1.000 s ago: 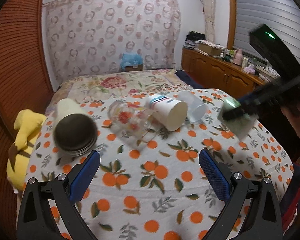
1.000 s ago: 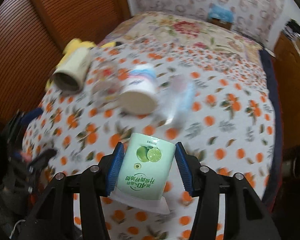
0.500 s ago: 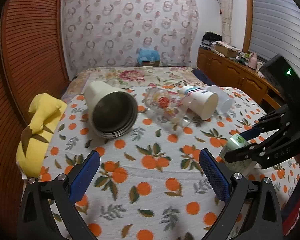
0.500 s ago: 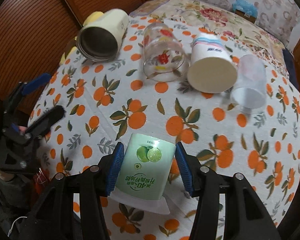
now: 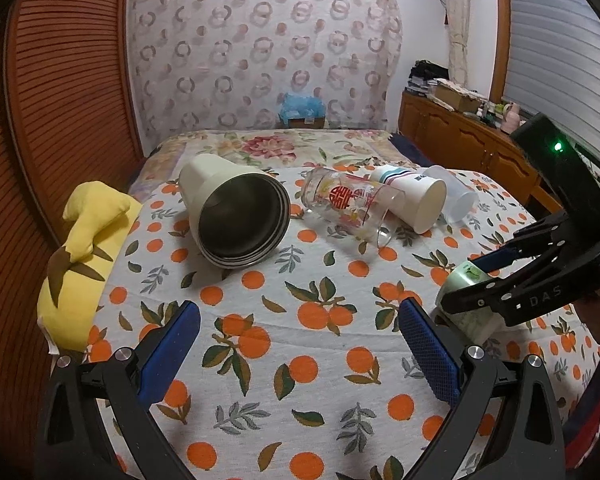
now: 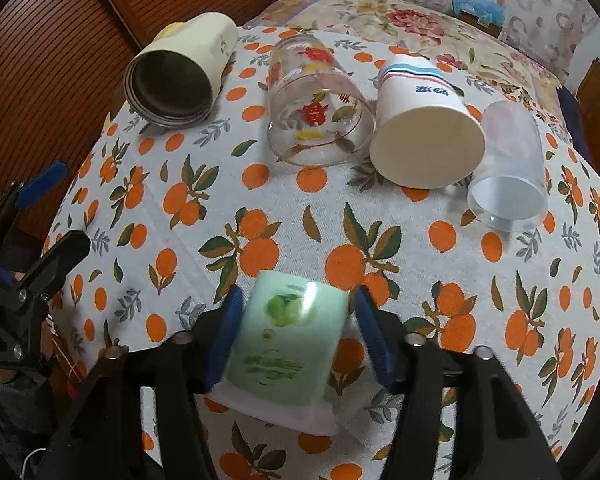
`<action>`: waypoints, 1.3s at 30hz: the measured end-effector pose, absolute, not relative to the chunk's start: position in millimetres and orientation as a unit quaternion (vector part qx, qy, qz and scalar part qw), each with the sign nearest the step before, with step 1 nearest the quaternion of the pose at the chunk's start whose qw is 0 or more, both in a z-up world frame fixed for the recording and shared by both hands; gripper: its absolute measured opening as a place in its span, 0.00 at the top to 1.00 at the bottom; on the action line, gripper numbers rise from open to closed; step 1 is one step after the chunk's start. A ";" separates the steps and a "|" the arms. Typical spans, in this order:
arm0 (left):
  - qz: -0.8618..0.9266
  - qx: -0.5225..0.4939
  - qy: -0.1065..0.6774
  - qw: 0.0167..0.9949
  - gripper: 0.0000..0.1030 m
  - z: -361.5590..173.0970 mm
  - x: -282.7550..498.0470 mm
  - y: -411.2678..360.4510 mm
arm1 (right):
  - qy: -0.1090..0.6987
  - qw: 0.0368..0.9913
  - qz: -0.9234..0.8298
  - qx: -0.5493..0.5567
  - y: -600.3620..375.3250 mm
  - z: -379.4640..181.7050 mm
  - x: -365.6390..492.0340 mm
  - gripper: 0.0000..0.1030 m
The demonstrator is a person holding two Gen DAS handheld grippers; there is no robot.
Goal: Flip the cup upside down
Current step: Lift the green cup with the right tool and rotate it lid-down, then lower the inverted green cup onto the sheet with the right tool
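Observation:
A green cup with a lime picture [image 6: 290,344] stands upside down, rim on the orange-print cloth [image 6: 260,216], between the fingers of my right gripper [image 6: 296,336]. The jaws have parted slightly; gaps show beside the cup on both sides. The cup [image 5: 466,300] and the right gripper [image 5: 496,276] also show in the left wrist view at the right. My left gripper [image 5: 300,344] is open and empty, low over the near cloth.
Several cups lie on their sides further back: a cream steel-lined tumbler [image 6: 180,76], a printed glass [image 6: 316,104], a white paper cup [image 6: 424,124], a clear plastic cup [image 6: 508,168]. A yellow plush [image 5: 80,260] lies at the left edge. A wooden cabinet [image 5: 460,152] stands right.
My right gripper lowered the green cup onto the cloth and its jaws loosened from the cup. The left gripper shifted left and lower.

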State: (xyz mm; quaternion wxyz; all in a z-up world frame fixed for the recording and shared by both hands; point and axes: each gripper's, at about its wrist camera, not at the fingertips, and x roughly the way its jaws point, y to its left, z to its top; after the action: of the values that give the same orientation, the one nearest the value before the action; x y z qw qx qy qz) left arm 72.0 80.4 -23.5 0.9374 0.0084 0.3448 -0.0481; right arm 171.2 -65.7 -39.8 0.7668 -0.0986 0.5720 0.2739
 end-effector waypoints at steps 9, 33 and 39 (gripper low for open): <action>-0.065 0.014 0.354 0.933 0.07 -9.9 83.1 59.7 | 0.530 0.798 0.276 -0.075 -106.1 -11.4 160.3 0.35; -0.161 -0.050 0.529 0.832 0.33 -31.9 160.0 -30.1 | 0.476 0.837 0.270 0.010 -202.4 -25.7 118.0 0.32; -0.143 -0.093 0.573 0.802 0.38 -42.5 171.2 -28.6 | 0.473 0.839 0.269 0.023 -211.5 -31.1 116.9 0.31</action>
State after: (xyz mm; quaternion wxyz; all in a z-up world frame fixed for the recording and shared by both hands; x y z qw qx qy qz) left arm 171.2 -28.6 -42.5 0.8015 -0.0931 0.5731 -0.1428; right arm 116.9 -211.5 -31.1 0.8386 0.0231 0.4733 0.2687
